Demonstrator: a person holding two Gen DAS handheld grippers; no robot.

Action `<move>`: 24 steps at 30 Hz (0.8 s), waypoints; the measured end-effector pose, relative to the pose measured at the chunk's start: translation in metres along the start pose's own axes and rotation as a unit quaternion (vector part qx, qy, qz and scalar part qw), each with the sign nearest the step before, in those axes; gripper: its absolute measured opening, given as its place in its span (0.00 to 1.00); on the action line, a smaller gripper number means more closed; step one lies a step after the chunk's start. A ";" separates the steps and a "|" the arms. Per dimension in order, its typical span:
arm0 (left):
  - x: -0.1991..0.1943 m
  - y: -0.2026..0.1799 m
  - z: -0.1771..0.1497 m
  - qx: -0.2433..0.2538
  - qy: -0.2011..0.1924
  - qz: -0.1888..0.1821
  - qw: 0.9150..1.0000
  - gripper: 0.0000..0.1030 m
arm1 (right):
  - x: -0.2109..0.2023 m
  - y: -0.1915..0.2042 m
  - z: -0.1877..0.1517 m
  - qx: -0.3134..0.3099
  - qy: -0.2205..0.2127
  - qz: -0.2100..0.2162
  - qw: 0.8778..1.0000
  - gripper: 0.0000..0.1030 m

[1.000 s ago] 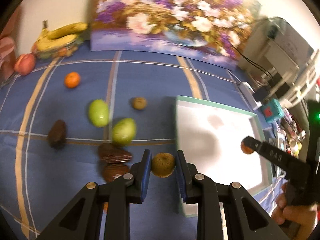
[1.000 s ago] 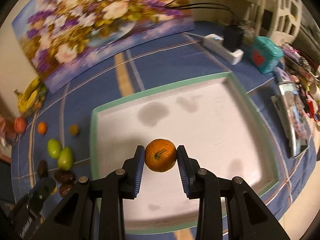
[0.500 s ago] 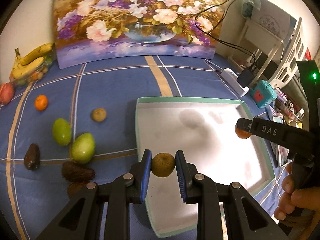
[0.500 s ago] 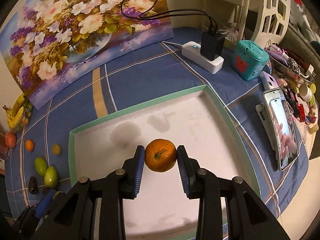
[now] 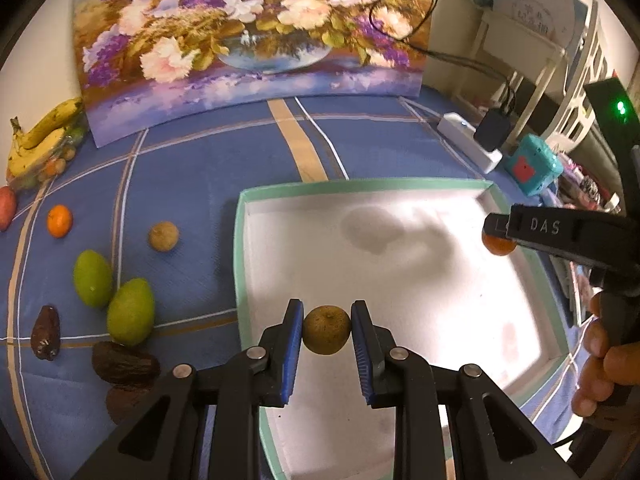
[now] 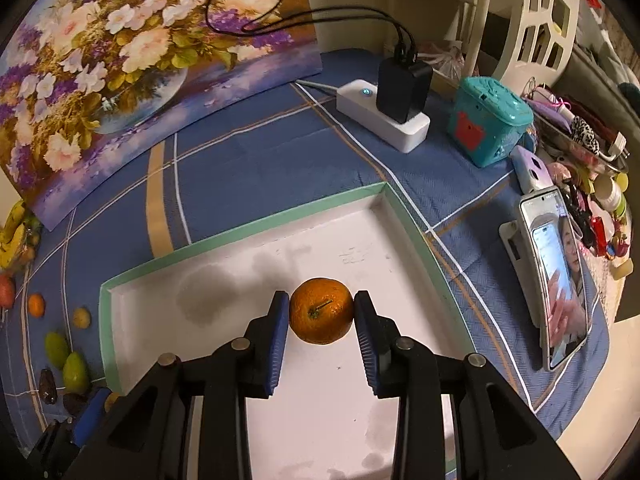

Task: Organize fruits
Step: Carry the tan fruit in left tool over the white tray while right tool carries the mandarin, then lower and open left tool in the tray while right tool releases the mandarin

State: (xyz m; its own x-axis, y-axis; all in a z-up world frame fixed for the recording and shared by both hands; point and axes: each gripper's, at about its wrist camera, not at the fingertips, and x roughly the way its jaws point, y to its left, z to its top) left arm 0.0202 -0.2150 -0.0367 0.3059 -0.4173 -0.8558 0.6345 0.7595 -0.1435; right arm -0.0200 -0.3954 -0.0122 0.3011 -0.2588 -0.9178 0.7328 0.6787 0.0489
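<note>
Between the right tool's (image 6: 321,312) pads sits the orange (image 6: 321,310).

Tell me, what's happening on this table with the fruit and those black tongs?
A person is sorting fruit with a handheld gripper in each hand. The left gripper is shut on a small brown fruit, the right gripper on an orange. Both hang over the white tray, which holds nothing yet. More fruit lies on the blue cloth.

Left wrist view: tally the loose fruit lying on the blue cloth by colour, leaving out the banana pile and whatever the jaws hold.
Green: 2
Dark brown: 3
Orange: 1
Tan-brown round: 1
Red: 1, at the frame's left edge
Total: 8
</note>
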 end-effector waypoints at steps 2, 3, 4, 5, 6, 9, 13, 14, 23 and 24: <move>0.005 -0.001 -0.001 0.001 0.007 0.005 1.000 0.25 | 0.004 -0.001 0.000 -0.002 0.003 -0.005 1.000 0.34; 0.006 -0.001 -0.002 0.001 0.010 0.008 1.000 0.25 | 0.005 -0.002 0.000 -0.003 0.005 -0.006 1.000 0.34; 0.008 0.000 -0.002 0.000 0.012 0.010 1.000 0.25 | 0.007 -0.003 0.000 -0.003 0.006 -0.007 1.000 0.34; 0.009 0.000 -0.003 -0.002 0.014 0.012 1.000 0.25 | 0.008 -0.005 0.000 -0.002 0.007 -0.009 1.000 0.34; 0.011 0.000 -0.003 -0.002 0.017 0.015 1.000 0.25 | 0.009 -0.007 -0.001 -0.001 0.008 -0.011 1.000 0.34; 0.014 0.000 -0.005 -0.001 0.023 0.022 1.000 0.25 | 0.013 -0.014 -0.001 0.002 0.015 -0.016 1.000 0.34; 0.017 -0.001 -0.006 0.000 0.029 0.026 0.999 0.25 | 0.019 -0.019 -0.003 0.006 0.025 -0.022 0.999 0.34; 0.019 -0.002 -0.007 0.000 0.032 0.026 0.999 0.25 | 0.020 -0.020 -0.003 0.006 0.027 -0.022 0.999 0.34; 0.028 -0.002 -0.012 0.000 0.051 0.028 0.998 0.25 | 0.032 -0.018 -0.010 -0.008 0.044 -0.042 0.998 0.34; 0.028 -0.002 -0.012 -0.001 0.052 0.027 0.998 0.25 | 0.032 -0.017 -0.011 -0.011 0.045 -0.044 0.998 0.34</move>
State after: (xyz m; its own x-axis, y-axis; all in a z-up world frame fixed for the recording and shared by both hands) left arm 0.0194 -0.2225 -0.0665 0.2652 -0.3219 -0.9089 0.6174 0.7807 -0.0964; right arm -0.0294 -0.4077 -0.0461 0.1804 -0.2563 -0.9496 0.7398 0.6716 -0.0408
